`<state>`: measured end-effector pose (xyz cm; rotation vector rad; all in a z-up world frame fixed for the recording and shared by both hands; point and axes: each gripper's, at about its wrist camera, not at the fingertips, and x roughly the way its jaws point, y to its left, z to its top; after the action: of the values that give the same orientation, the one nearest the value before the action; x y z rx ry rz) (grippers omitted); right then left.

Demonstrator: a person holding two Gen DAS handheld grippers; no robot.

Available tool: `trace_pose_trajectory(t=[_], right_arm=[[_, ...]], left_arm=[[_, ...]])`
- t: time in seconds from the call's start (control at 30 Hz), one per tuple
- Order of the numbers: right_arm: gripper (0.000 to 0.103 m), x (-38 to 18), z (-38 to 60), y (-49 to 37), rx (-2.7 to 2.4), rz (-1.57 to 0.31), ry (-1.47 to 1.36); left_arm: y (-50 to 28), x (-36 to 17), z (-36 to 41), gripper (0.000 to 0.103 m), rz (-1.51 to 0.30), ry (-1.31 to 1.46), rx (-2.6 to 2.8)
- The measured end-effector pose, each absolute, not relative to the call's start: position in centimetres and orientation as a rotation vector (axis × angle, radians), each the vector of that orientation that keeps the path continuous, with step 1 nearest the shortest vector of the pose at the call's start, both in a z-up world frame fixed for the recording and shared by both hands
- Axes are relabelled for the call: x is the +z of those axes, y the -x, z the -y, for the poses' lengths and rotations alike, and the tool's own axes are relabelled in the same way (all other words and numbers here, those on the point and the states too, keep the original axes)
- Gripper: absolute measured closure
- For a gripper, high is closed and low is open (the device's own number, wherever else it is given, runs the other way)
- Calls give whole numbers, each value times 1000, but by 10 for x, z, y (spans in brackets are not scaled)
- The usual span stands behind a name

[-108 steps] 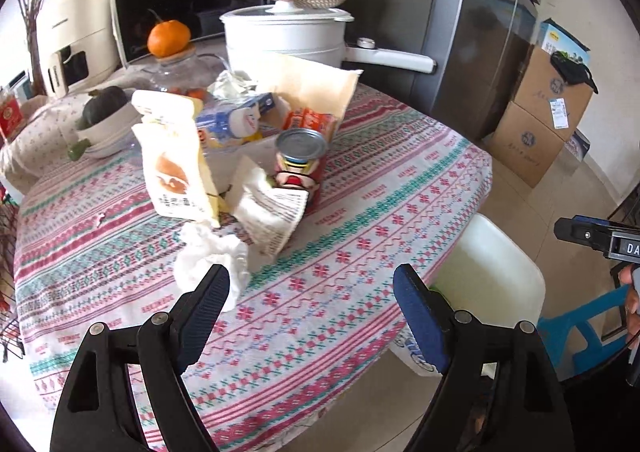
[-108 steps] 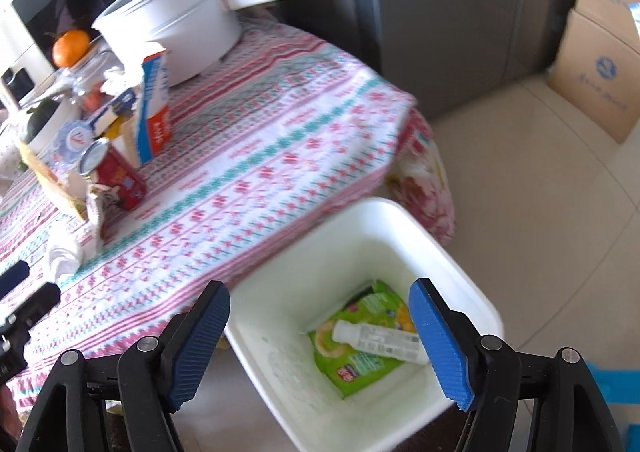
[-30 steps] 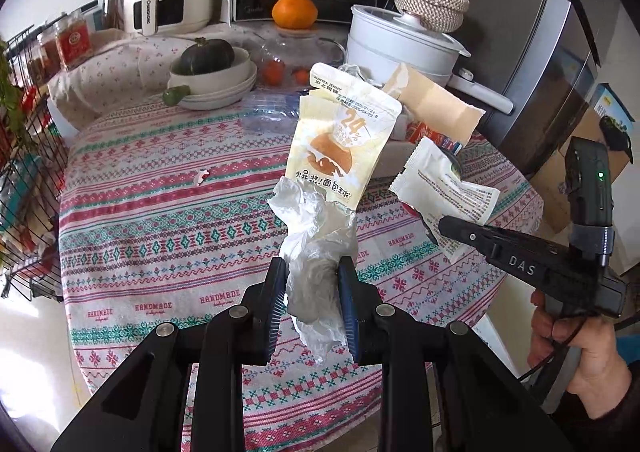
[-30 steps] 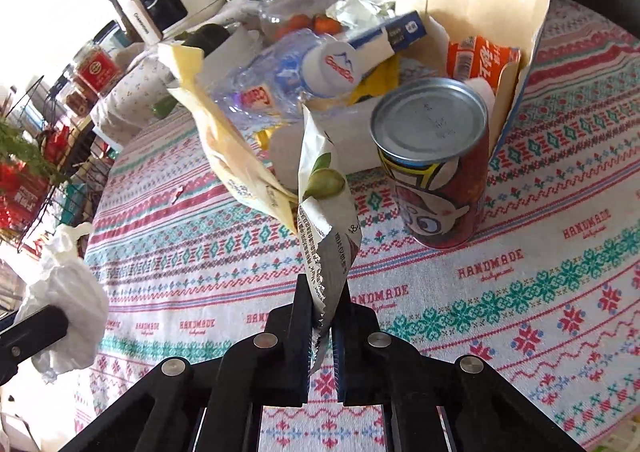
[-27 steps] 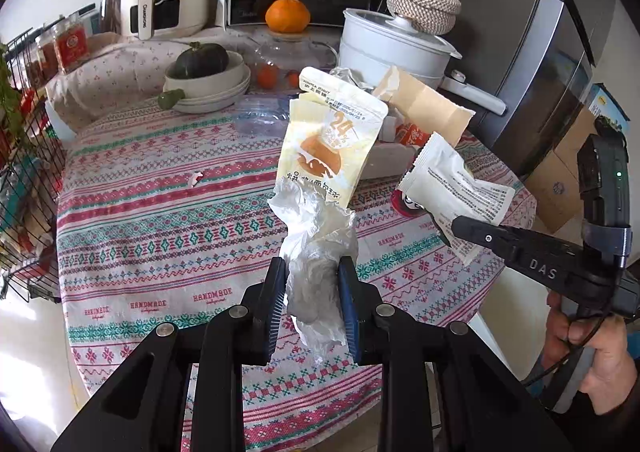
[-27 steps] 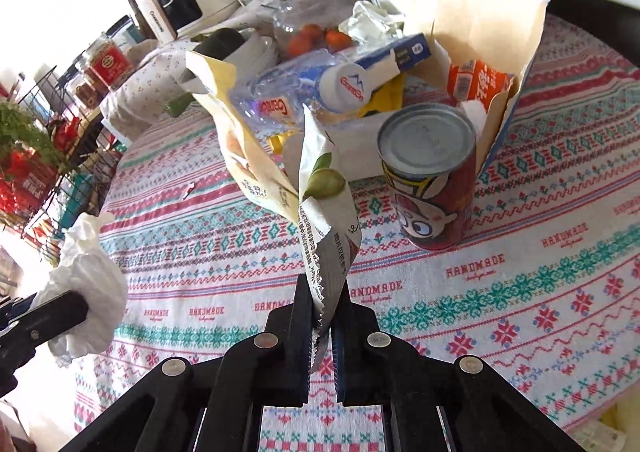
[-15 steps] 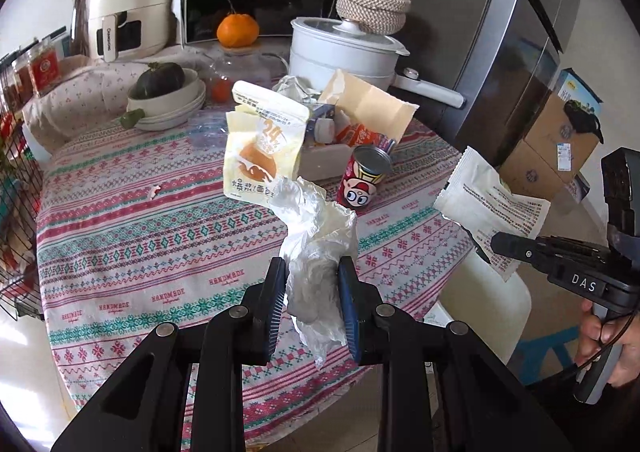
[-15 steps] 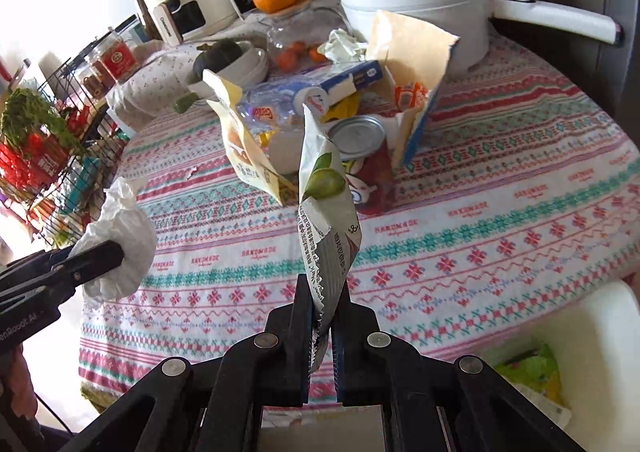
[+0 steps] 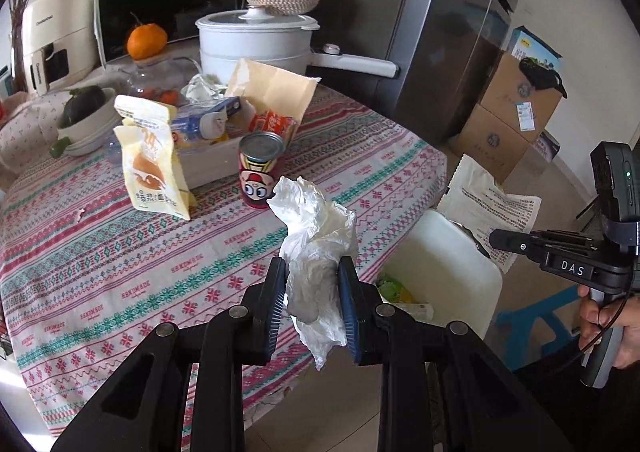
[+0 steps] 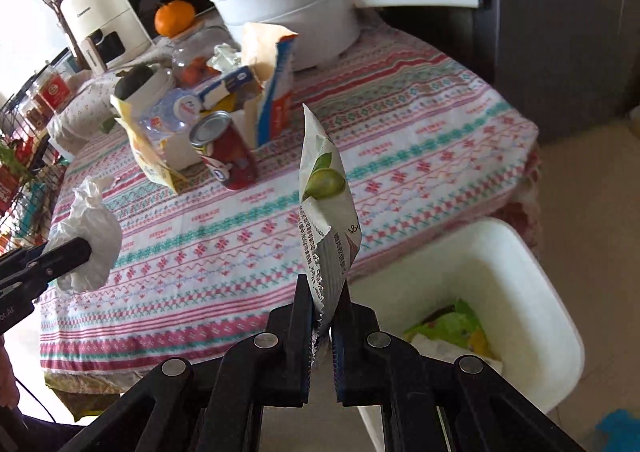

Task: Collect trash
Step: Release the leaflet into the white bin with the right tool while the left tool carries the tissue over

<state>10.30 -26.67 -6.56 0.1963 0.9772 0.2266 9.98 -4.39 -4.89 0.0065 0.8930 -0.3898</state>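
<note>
My left gripper (image 9: 314,284) is shut on a crumpled white tissue (image 9: 318,228), held above the table's near edge. My right gripper (image 10: 323,292) is shut on a white snack wrapper (image 10: 326,188) with a green fruit print, held upright above the gap between table and bin. The white trash bin (image 10: 520,264) stands on the floor beside the table, with green packaging (image 10: 452,322) in its bottom. In the left wrist view the wrapper (image 9: 486,204) hangs over the bin (image 9: 444,252). In the right wrist view the tissue (image 10: 90,236) shows at the left.
On the patterned tablecloth (image 9: 120,244) stand a red can (image 9: 260,172), a yellow snack pouch (image 9: 150,160), a box of wrappers (image 9: 224,124) and a white pot (image 9: 256,40). Cardboard boxes (image 9: 508,120) sit on the floor by the fridge (image 9: 452,32). A hand (image 9: 612,328) holds the right gripper.
Both grippers have swung away from the pile on the table toward its edge and the bin, each still holding its item. The bin has come into both views.
</note>
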Motion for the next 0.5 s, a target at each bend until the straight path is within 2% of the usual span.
trace_pose_trajectory(t=[0.5], right_arm=[[96, -126, 327, -86, 68, -1192, -202]], left_arm=[[-104, -82, 147, 75, -943, -129, -550]])
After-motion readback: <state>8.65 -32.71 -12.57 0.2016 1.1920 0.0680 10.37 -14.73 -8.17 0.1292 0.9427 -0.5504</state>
